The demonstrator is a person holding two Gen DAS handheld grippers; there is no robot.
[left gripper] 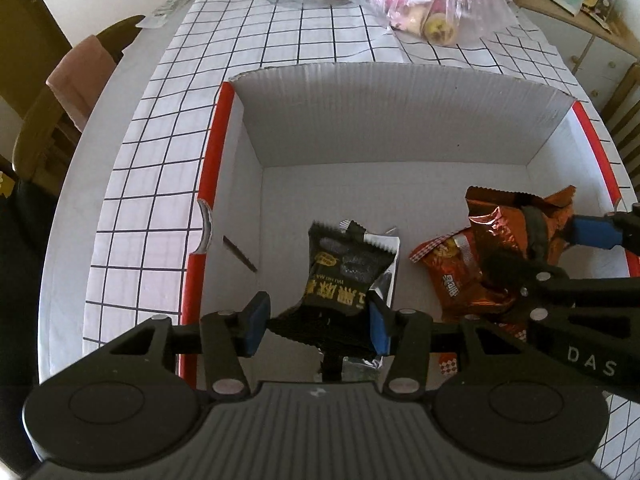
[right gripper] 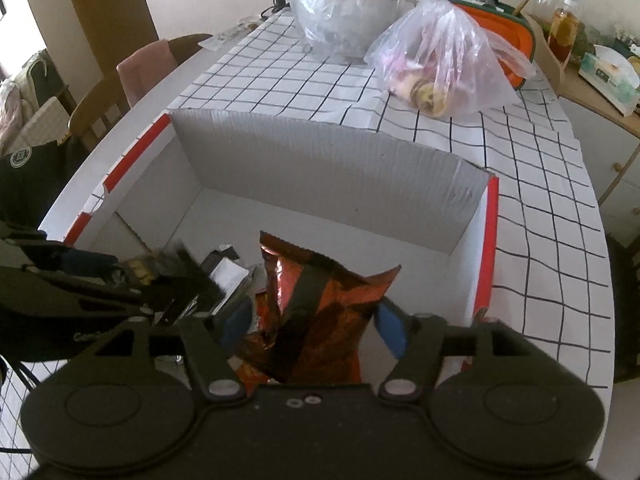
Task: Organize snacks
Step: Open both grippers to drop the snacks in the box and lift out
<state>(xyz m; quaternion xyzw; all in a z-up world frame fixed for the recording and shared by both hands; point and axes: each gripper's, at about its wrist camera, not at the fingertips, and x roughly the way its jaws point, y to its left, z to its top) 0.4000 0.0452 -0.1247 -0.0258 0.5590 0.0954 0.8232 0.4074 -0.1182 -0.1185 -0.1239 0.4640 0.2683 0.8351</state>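
A white cardboard box with red rims stands on the checkered table. My left gripper hangs over the box's near left part, jaws apart, with a black snack packet between the blue pads; the pads do not clearly press it. My right gripper is over the box's right part with an orange foil packet between its spread pads. The orange packet and the right gripper also show in the left wrist view, above other orange packets on the box floor.
A clear plastic bag of snacks and a clear bowl sit on the table behind the box. A wooden chair with pink cloth stands at left. A shelf with clutter stands at right.
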